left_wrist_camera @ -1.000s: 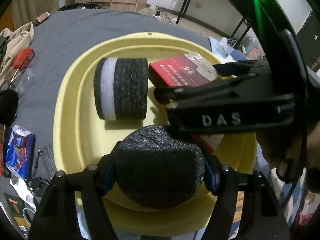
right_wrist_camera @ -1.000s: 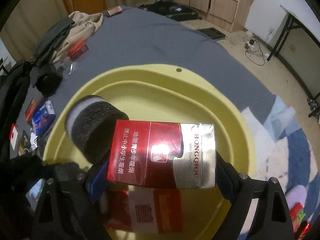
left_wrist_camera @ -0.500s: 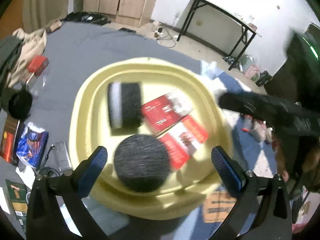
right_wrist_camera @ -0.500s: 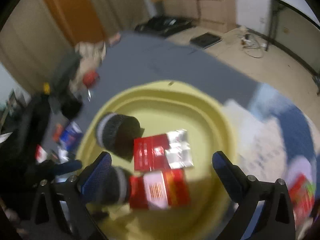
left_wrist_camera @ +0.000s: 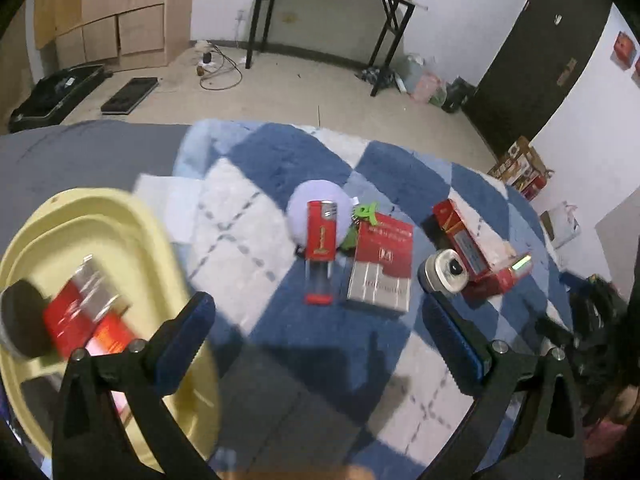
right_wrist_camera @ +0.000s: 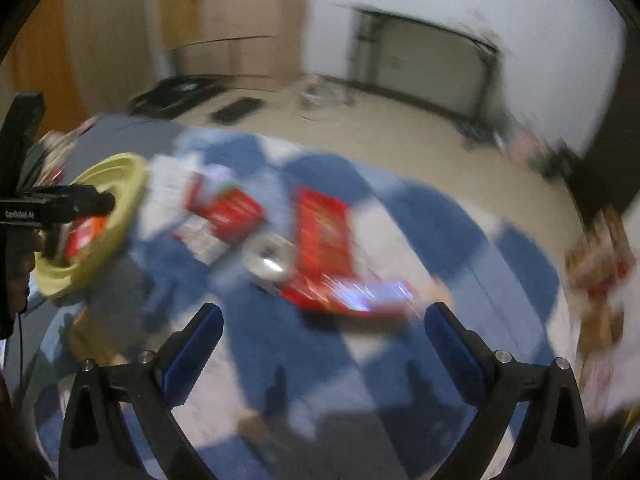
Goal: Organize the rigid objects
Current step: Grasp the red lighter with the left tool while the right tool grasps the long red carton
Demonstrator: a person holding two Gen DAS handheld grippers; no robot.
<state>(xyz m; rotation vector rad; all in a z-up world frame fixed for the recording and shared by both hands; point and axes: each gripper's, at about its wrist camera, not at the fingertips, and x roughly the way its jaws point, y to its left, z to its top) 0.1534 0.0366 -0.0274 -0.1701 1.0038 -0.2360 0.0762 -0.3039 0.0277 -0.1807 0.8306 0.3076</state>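
Lowering squarely over the red lighter (left_wrist_camera: 320, 258) suits the left gripper (left_wrist_camera: 320, 334), jaws wide, empty. Right gripper (right_wrist_camera: 320, 338), equally wide and empty, should steady itself before choosing among the blurred red packs (right_wrist_camera: 324, 232).

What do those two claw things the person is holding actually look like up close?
Each is a black plastic fork with two fingers set with silver screws and tipped by dark blue pads. The left gripper and right gripper look alike. Seen side-on in the right camera, the left one is a black body with small white lettering, too blurred to read, and a thin black cable.
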